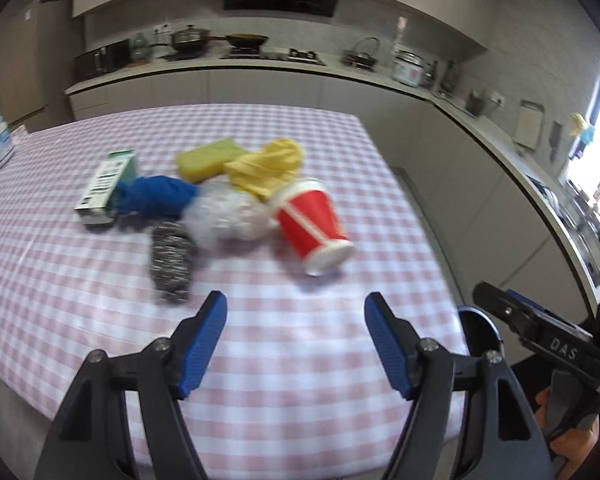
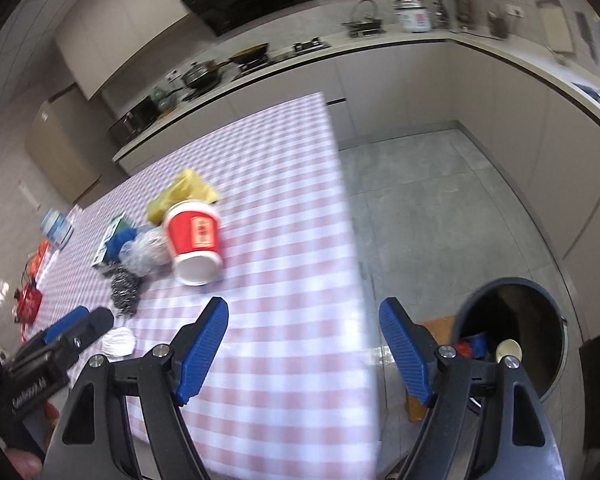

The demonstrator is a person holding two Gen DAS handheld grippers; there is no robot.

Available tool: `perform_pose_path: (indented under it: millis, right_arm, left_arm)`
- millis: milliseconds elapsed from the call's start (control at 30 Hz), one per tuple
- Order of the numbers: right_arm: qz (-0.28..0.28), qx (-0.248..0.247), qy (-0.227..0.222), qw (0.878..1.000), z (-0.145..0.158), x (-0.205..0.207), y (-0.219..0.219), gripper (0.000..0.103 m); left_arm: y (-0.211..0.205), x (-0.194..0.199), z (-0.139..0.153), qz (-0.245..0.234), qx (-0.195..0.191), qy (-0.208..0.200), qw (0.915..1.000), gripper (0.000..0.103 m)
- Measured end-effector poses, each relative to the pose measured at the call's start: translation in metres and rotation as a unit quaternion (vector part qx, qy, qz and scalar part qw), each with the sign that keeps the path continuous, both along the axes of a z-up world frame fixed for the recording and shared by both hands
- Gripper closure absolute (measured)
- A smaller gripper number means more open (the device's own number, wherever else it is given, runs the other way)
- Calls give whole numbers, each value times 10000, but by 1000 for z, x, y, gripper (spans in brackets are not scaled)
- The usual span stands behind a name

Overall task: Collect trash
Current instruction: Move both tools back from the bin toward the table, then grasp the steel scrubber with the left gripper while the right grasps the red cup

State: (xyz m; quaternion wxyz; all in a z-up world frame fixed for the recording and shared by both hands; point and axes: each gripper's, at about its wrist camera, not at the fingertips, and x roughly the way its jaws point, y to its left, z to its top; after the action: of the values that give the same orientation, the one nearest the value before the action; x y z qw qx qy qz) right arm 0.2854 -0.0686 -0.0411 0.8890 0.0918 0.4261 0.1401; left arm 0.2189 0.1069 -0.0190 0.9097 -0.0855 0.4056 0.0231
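Left gripper (image 1: 296, 344) with blue ribbed pads spread apart, empty, above pink-and-white checked tablecloth (image 1: 300, 380). Right gripper (image 2: 304, 350) likewise spread, empty, over table edge. Red paper cup (image 1: 314, 222) on its side beside crumpled clear plastic (image 1: 228, 216), blue cloth (image 1: 156, 196), steel scourer (image 1: 171, 266). Dark round bin (image 2: 516, 332) on floor, just beside table.

Both shots are smeared, so the print on the little green box (image 1: 107, 183) is unreadable, and so is the label on the red cup (image 2: 195, 242). The clear crinkly wad (image 1: 225, 217) beside the cup is too soft to tell what it is. The sponge (image 1: 209, 159) is half covered by the yellow cloth (image 1: 265, 168). Bits inside the trash bin (image 2: 512, 340) are partly blocked by a gripper arm. The orange stuff (image 2: 31, 280) at the table's left end is just blur.
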Motion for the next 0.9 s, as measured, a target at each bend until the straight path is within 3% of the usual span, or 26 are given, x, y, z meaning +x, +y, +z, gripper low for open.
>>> perform_pose_path:
  millis: [133,367,900]
  right_arm:
    - [244,-19,6,9997,-4,13,36,22]
    - [612,-66,3,9981,-12,39,86,17]
    - [950,-379,204,9945,-39,94,148,17]
  left_arm:
    - [40,7,-11,286,103,54,9995,30]
    - [77,21,-31,429,90,289,9986,30]
    - [95,55,-59,307,62,656,9974,30]
